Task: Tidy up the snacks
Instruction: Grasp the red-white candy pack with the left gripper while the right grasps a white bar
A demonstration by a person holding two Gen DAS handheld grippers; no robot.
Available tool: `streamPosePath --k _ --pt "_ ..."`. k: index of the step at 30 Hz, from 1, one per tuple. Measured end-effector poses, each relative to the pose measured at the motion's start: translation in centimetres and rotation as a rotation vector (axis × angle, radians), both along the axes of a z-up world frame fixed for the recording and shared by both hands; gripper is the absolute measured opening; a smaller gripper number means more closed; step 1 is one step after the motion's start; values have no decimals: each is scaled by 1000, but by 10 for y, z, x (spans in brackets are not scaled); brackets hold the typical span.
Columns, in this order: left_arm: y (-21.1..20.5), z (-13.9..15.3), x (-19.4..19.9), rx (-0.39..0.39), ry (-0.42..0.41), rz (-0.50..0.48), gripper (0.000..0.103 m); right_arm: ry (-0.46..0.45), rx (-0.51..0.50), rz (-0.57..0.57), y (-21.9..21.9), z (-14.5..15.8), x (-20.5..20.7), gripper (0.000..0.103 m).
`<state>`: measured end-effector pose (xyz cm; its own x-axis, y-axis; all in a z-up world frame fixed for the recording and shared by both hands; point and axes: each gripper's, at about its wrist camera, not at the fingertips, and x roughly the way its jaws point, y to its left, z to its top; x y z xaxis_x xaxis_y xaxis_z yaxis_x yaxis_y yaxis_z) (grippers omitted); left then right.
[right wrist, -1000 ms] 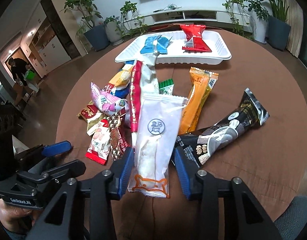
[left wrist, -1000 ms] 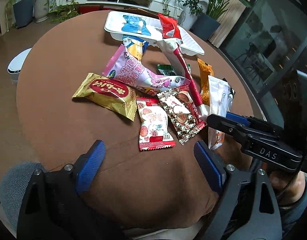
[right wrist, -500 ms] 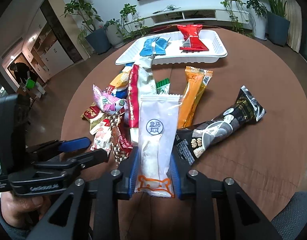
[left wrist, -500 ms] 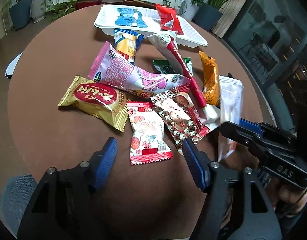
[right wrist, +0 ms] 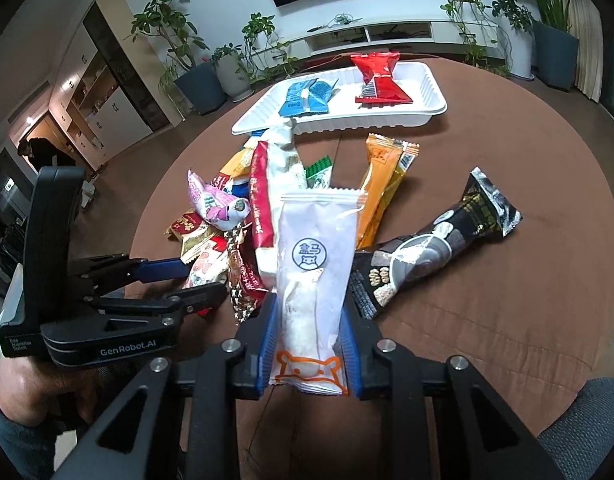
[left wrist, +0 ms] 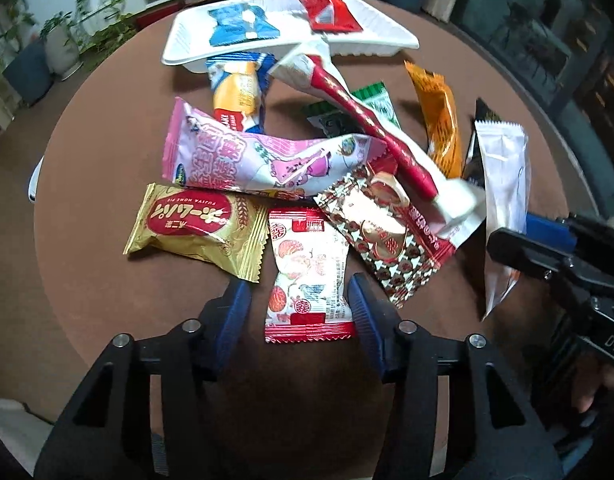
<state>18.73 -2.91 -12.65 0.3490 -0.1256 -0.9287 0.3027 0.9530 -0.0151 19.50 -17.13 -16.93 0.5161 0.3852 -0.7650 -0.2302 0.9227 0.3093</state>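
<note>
Two packets in play: a red-and-white strawberry packet (left wrist: 307, 272) and a white clear-window packet (right wrist: 313, 280).
Strawberry packet: flat on the brown table (left wrist: 107, 300), its near end between the blue pads of the left gripper (left wrist: 299, 320).
Left gripper: jaws closing around that packet; the right pad touches its edge, the left pad stands just apart.
White packet: pinched at its near end by the right gripper (right wrist: 309, 344), the far end slanting forward over the pile.
Tray (right wrist: 431, 114): well ahead of both grippers, already holding a blue packet (right wrist: 307, 98) and a red packet (right wrist: 381, 78).
Risk, left: the gold-starred wrapper (left wrist: 383, 240) lies just beside the right pad and may get caught in the grasp.
Risk, right: held only by one end, the white packet could likely droop or slip.
</note>
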Motion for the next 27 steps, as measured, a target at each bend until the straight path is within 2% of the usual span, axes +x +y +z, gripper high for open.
streamPosePath --k 6,9,12,17,24,27 --pt "-11 -2 14 52 35 -43 48 -17 9 12 2 2 -5 31" --pt "-16 0 14 48 44 -85 32 -30 11 16 0 6 -8 30" --pt "-20 -1 13 66 31 -101 30 -47 15 21 -2 9 -10 27" --pt "-12 -3 9 20 31 -84 30 -54 33 22 -7 10 -12 15" --pt "-4 -2 -2 -7 21 -73 29 -30 68 33 -7 6 -11 12" --pt "0 -1 -10 -43 6 -58 28 -16 104 24 -10 6 -9 11"
